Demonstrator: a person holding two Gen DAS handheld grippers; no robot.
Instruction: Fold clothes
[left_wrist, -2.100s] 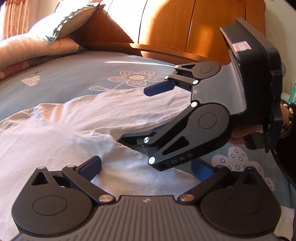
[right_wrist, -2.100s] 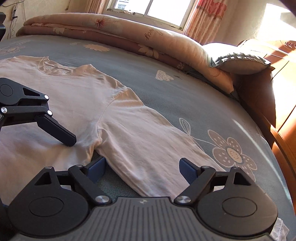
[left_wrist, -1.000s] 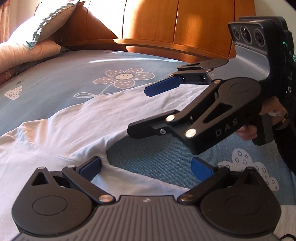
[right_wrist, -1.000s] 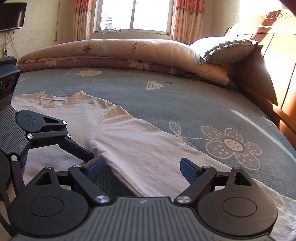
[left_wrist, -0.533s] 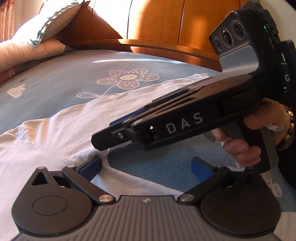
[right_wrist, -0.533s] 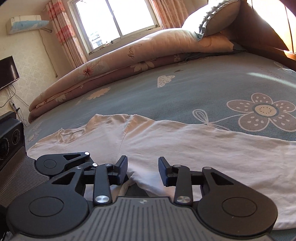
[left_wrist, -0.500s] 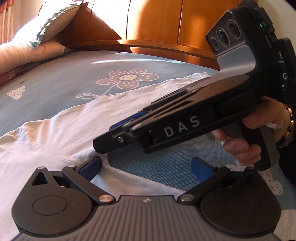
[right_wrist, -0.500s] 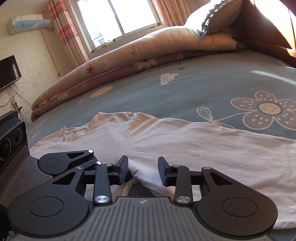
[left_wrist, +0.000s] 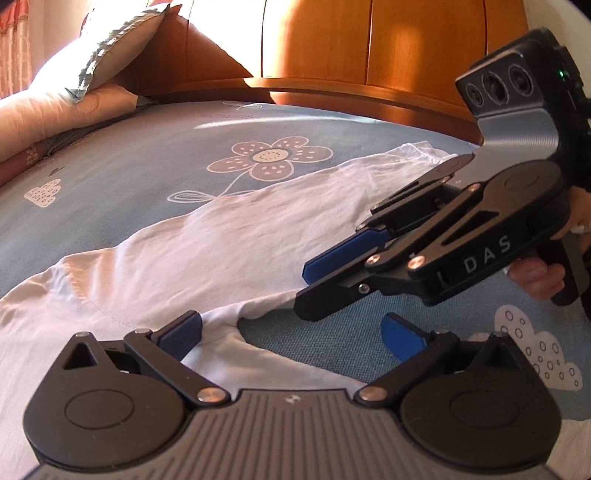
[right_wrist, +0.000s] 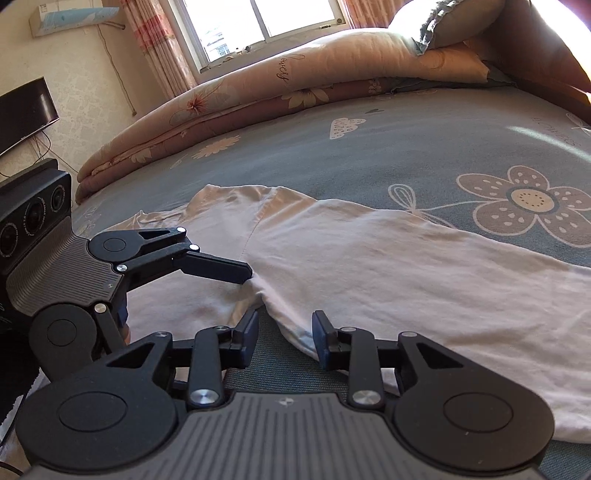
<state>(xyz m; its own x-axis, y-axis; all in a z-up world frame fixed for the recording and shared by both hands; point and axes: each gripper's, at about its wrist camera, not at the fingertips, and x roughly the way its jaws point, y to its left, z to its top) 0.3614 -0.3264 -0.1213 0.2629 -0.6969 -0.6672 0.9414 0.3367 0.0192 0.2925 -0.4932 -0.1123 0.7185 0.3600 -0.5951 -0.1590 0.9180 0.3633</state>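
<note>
Your white long-sleeved shirt (left_wrist: 229, 240) lies spread flat on the blue flower-print bed sheet (left_wrist: 147, 162), one sleeve reaching out toward the wooden headboard (left_wrist: 369, 55). In the right wrist view the same shirt (right_wrist: 369, 266) runs from the collar near the far side to the sleeve on the right.

Your left tool (left_wrist: 291, 332) is released, its blue pads set wide apart. One pad rests on the shirt at the armpit; the other hangs over bare sheet. The fingers close on nothing.

Your right tool (right_wrist: 284, 332) is partly closed, with a narrow gap left between its fingers, and the lower edge of the sleeve sits in that gap just beside the armpit. The fabric is not yet pinched. From the left wrist view this tool (left_wrist: 306, 291) angles down at the same spot, held by your hand (left_wrist: 539, 273).

A folded floral quilt (right_wrist: 258, 88) and a pillow (right_wrist: 443, 26) lie along the far side of the bed.
</note>
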